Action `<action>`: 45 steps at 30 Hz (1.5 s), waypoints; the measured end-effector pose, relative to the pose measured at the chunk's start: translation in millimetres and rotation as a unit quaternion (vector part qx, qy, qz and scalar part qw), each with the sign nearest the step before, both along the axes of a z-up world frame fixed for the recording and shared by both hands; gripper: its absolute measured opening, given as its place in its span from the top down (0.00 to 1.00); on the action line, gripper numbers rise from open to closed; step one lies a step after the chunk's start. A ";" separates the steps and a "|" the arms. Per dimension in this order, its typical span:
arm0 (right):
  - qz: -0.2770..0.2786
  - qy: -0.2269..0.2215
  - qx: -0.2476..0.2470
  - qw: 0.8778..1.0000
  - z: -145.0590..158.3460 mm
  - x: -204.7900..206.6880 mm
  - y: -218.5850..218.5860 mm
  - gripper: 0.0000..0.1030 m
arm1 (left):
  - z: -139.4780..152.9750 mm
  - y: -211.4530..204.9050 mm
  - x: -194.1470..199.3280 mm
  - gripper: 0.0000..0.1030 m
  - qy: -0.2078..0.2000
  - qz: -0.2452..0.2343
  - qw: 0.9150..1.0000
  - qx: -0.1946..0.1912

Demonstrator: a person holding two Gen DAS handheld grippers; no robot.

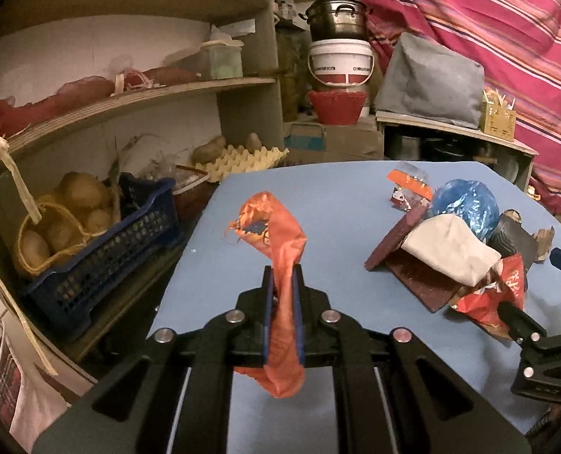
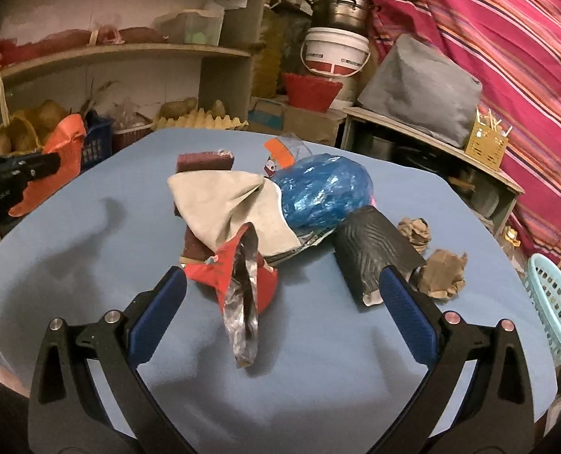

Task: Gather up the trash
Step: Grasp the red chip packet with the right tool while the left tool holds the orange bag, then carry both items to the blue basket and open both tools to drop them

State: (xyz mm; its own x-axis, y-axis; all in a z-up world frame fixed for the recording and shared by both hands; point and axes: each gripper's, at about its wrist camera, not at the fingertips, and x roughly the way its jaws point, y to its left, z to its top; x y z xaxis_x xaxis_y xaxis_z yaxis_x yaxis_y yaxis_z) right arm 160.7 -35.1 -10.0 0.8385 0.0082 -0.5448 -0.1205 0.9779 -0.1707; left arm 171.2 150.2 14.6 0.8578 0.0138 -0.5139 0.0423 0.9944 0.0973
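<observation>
Left gripper [image 1: 283,276] clamped on orange bag [image 1: 276,227], bag lifted off the table [image 1: 212,234] near its left edge, tail dangling below the jaws. Risk: film is thin and slippery, grip is only on a narrow twist, so it may slide out on the way to the basket [image 2: 556,302] off the table's right edge. Right gripper [image 2: 282,283] wide open, nothing held, jaws either side of the red wrapper [image 2: 239,268] at the pile's near side. Risk: closing here could also catch the black roll [image 2: 371,249] or drag the white cloth [image 2: 235,204], scattering the paper wads [image 2: 443,268] off the right edge.
</observation>
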 end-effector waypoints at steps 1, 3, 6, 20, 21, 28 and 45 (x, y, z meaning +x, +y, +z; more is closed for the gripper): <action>0.005 0.005 -0.002 1.000 -1.5 2.7 0.8 0.13 | -0.6 -0.6 0.6 0.91 0.001 0.000 1.000 0.001; 0.019 0.026 -0.002 0.999 -6.5 9.6 1.1 0.31 | -1.8 -1.8 1.0 0.91 0.003 -0.001 1.000 0.000; 0.043 0.059 0.013 0.997 -13.9 17.9 1.3 0.60 | -1.3 -4.9 1.4 0.91 0.002 -0.005 1.000 0.002; 0.054 0.027 0.060 0.996 22.2 -8.5 -75.2 0.92 | -2.7 -31.4 -1.7 0.91 0.011 -0.031 0.999 -0.003; 0.053 0.030 0.069 0.996 23.9 -9.4 -83.5 0.92 | -3.7 -36.5 -2.5 0.91 0.013 -0.036 0.999 0.000; 0.036 0.012 0.095 0.995 42.4 -21.4 -144.2 0.92 | 1.7 -72.1 -12.4 0.91 0.004 -0.055 0.998 -0.005; 0.020 -0.042 0.115 0.992 94.0 -7.6 -240.1 0.92 | 29.8 -128.0 -11.2 0.91 -0.011 -0.048 0.999 -0.003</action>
State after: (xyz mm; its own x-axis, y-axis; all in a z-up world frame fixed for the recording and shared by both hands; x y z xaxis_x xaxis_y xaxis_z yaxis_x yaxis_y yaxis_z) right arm 153.1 -275.1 84.1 0.8777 0.1585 -0.4522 -0.1547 0.9869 0.0457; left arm 160.1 22.2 44.4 0.8661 -0.0732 -0.4945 0.1362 0.9864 0.0925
